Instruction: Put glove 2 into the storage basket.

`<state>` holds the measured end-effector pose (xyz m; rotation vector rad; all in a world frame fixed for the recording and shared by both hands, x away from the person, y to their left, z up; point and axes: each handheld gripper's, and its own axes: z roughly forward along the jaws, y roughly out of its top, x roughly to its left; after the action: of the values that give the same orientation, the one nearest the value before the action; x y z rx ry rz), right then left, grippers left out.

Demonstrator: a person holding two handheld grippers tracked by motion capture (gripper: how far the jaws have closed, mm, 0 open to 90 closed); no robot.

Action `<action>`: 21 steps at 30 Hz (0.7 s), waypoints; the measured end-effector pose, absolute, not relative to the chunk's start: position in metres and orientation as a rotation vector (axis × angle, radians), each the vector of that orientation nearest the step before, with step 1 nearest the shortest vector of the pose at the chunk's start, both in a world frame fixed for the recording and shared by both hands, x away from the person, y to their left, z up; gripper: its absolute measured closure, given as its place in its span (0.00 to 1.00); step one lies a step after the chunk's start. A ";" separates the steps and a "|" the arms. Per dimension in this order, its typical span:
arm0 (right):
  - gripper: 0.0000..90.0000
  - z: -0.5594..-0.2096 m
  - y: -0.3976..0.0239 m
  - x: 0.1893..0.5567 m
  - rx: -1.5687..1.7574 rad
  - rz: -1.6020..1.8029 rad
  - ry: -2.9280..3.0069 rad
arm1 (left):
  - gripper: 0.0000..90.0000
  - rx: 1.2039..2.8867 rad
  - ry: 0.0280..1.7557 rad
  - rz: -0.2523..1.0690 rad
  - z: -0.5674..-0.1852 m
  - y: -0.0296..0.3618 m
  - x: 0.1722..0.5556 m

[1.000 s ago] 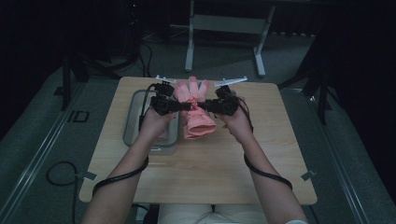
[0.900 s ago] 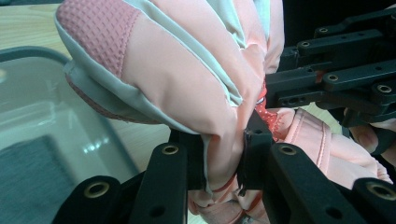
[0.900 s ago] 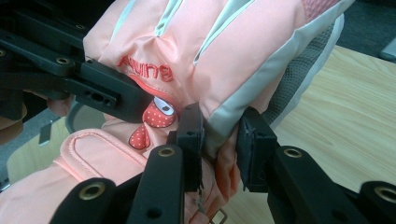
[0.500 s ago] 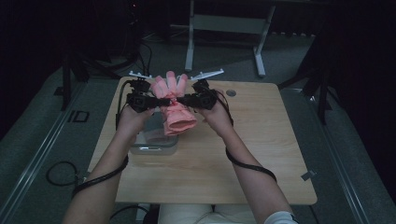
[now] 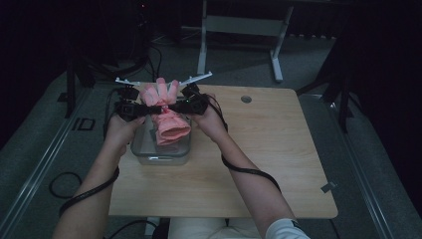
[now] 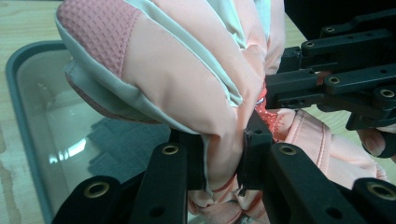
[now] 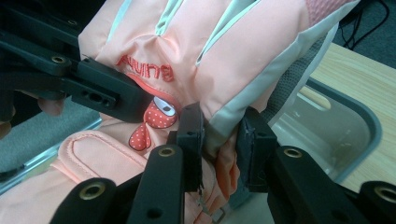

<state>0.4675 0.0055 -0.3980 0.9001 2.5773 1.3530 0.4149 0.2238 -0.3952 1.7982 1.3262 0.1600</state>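
A padded pink glove (image 5: 166, 119) hangs in the air between both grippers, fingers pointing away and cuff toward the person, above a clear container (image 5: 161, 152). My left gripper (image 5: 149, 108) is shut on the glove's left edge; its pads pinch a fold of pink fabric (image 6: 224, 154). My right gripper (image 5: 174, 105) is shut on the glove's right edge, squeezing a fold (image 7: 222, 140) between its pads. In the right gripper view the glove (image 7: 196, 56) bears red embroidered lettering and a dotted red patch. The left gripper view has the glove (image 6: 177, 74) over the container (image 6: 60, 130).
The clear grey-rimmed container (image 7: 359, 126) sits at the left part of the wooden table (image 5: 259, 164). A small round grommet (image 5: 246, 99) lies in the table's far side. A white metal frame (image 5: 239, 25) stands on the floor beyond.
Both grippers have carried the glove leftward across the table, from the middle to above the container at the left. Both grips stayed the same.
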 end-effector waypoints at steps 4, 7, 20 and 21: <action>0.81 -0.404 0.012 0.472 0.898 1.335 2.587 | 0.84 1.792 1.348 0.157 -0.403 0.228 0.419; 0.81 -0.415 0.019 0.477 0.907 1.317 2.598 | 0.84 1.803 1.371 0.145 -0.413 0.232 0.423; 0.82 -0.450 0.024 0.486 0.968 1.214 2.654 | 0.84 1.796 1.409 0.064 -0.450 0.233 0.435; 0.82 -0.450 0.024 0.486 0.968 1.214 2.654 | 0.84 1.797 1.421 0.044 -0.457 0.232 0.437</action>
<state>0.4857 0.0244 -0.4495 0.9679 2.6543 1.2138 0.4370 0.2322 -0.4574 1.7967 1.4209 0.0444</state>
